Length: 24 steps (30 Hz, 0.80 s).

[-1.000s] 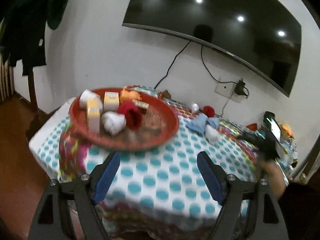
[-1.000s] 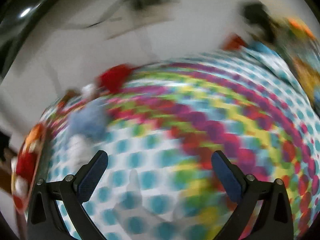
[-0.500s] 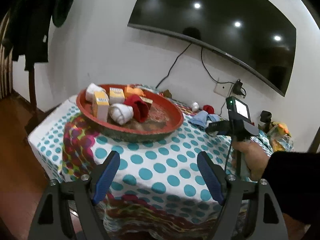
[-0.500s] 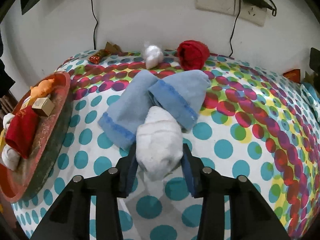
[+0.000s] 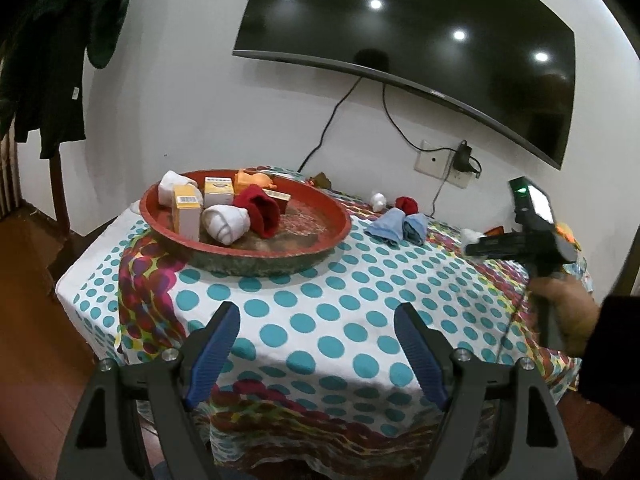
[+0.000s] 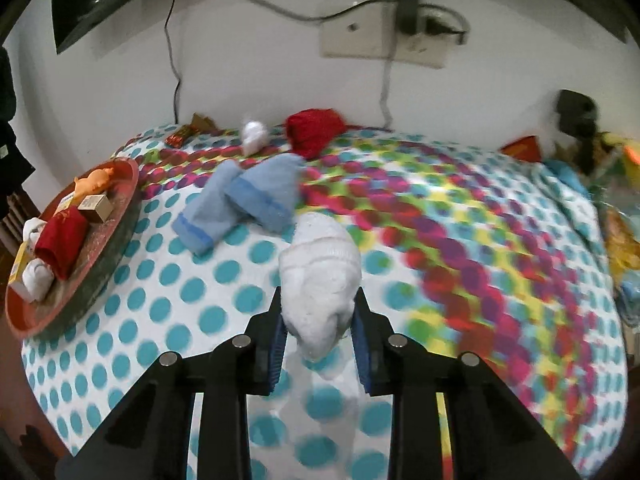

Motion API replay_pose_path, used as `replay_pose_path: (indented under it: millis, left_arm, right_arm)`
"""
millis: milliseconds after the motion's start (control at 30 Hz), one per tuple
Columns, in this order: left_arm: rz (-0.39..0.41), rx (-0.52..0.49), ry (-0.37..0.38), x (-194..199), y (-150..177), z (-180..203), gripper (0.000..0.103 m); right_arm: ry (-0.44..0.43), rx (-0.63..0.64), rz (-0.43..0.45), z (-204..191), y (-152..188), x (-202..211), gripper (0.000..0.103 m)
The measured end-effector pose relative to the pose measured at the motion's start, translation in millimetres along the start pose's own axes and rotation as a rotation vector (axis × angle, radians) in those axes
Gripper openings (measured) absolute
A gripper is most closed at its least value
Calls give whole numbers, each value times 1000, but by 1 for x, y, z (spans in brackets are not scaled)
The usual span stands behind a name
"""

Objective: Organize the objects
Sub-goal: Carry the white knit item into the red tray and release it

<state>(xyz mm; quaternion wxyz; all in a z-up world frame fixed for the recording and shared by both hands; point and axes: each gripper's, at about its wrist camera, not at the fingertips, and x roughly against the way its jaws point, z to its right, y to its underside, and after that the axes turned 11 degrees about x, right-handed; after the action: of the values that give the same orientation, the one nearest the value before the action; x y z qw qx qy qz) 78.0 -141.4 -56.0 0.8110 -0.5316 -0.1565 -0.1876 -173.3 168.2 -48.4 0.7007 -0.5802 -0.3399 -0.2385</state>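
My right gripper (image 6: 319,312) is shut on a rolled white sock (image 6: 320,272) and holds it above the dotted tablecloth; it shows at the right of the left wrist view (image 5: 472,245). A round red tray (image 5: 320,240) at the table's left holds rolled white and red socks, small yellow boxes and an orange toy; it also shows in the right wrist view (image 6: 120,216). A pair of light blue socks (image 6: 240,204) lies on the cloth, with a red sock ball (image 6: 314,130) and a small white ball (image 6: 254,134) behind. My left gripper (image 5: 318,344) is open and empty over the table's near edge.
The table (image 5: 360,312) stands against a white wall with a TV (image 5: 400,32), cables and a socket (image 6: 380,40). Colourful clutter (image 6: 600,160) lies at the table's right end. Dark clothes (image 5: 48,60) hang at left over a wooden floor.
My right gripper has lifted the white sock off the cloth and drawn it back from the blue socks. The left gripper has barely moved.
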Motion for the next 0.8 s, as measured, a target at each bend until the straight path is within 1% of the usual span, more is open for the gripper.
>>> replay_pose_path:
  millis: [200, 333, 433, 633, 800]
  left_arm:
    - [5, -23, 7, 2, 2, 7, 82]
    - [-5, -27, 0, -1, 4, 9, 82]
    - [-16, -29, -3, -1, 7, 12, 82]
    - [3, -93, 2, 3, 14, 24, 82]
    - [-11, -91, 7, 1, 16, 26, 82]
  right_arm:
    - [62, -50, -16, 37, 33, 35, 27]
    - [70, -77, 6, 51, 44, 56, 27]
    - [79, -84, 15, 59, 47, 67, 27]
    - [76, -93, 36, 68, 47, 79, 27]
    - [72, -88, 45, 67, 47, 84, 27]
